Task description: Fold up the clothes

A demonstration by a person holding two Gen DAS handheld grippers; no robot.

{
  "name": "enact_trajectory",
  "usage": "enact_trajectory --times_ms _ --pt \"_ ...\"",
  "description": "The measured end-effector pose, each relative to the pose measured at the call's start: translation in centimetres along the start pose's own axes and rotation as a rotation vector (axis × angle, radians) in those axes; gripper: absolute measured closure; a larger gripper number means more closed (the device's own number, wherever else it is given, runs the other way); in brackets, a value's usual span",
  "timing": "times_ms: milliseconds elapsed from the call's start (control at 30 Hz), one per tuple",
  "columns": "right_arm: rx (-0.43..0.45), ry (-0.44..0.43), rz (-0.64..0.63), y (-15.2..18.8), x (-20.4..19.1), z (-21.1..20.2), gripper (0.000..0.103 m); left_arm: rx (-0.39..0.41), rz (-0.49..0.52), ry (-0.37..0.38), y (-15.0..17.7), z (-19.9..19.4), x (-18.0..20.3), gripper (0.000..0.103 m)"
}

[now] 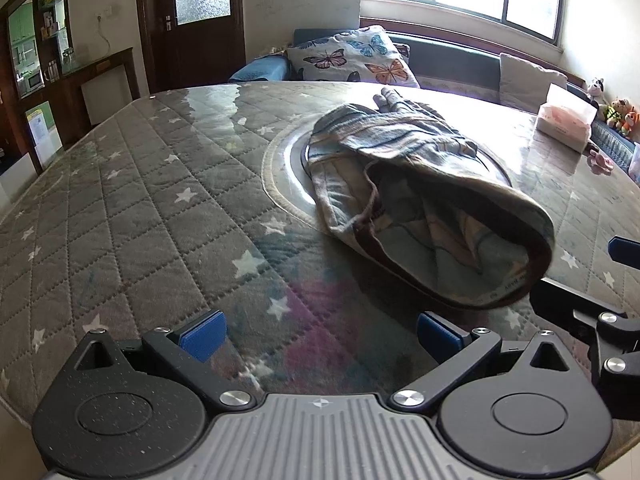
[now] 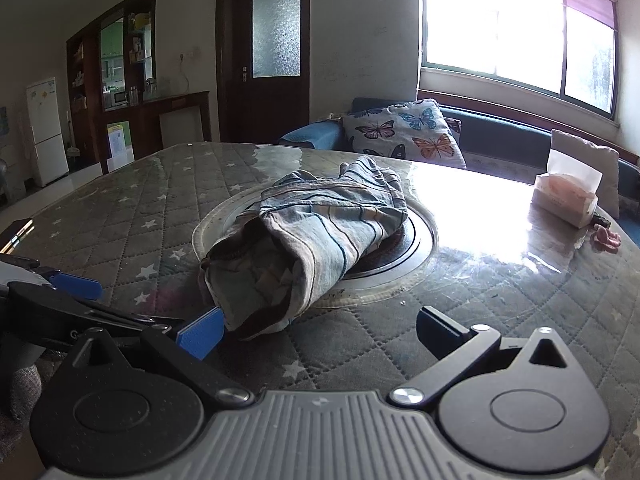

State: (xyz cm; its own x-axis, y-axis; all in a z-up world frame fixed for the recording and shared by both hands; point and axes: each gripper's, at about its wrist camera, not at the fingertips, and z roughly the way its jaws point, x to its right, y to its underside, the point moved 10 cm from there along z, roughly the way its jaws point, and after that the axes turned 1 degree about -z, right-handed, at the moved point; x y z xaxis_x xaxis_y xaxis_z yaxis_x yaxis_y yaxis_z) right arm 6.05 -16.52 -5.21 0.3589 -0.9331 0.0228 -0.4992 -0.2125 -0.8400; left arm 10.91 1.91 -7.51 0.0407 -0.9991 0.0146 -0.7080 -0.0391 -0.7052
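Both the left gripper (image 1: 318, 334) and the right gripper (image 2: 320, 330) hover with jaws spread wide, holding nothing. Folding looks barely begun: the striped garment (image 2: 308, 240) lies rumpled in a heap on the quilted worktop (image 1: 140, 208), just ahead of the jaws, partly over a round inset plate (image 2: 416, 240).

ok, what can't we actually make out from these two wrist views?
- Garment type: bunched in both views, its own folds hide the shape.
- Window: overexposed in both views, nothing outside readable.
- Round inset in the table: mostly covered by the garment.
- Shelf contents: too small.
- Right gripper in the left wrist view: cut off by the right edge.
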Motion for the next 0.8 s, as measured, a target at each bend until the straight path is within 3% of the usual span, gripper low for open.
enact_trajectory --times_ms 233,500,800 --pt "0.002 0.007 -0.045 -2.7 0.3 1.7 0.001 0.013 -0.029 -0.024 -1.7 1.0 -2.0 0.0" --pt "-0.019 -0.032 -0.124 -6.7 -1.0 5.8 0.017 0.022 -0.081 -0.071 -3.5 2.5 -5.7 0.001" --pt "-0.075 -0.1 -0.215 -9.9 -4.0 11.6 0.039 0.019 -0.111 -0.101 -5.5 4.6 -8.7 0.021"
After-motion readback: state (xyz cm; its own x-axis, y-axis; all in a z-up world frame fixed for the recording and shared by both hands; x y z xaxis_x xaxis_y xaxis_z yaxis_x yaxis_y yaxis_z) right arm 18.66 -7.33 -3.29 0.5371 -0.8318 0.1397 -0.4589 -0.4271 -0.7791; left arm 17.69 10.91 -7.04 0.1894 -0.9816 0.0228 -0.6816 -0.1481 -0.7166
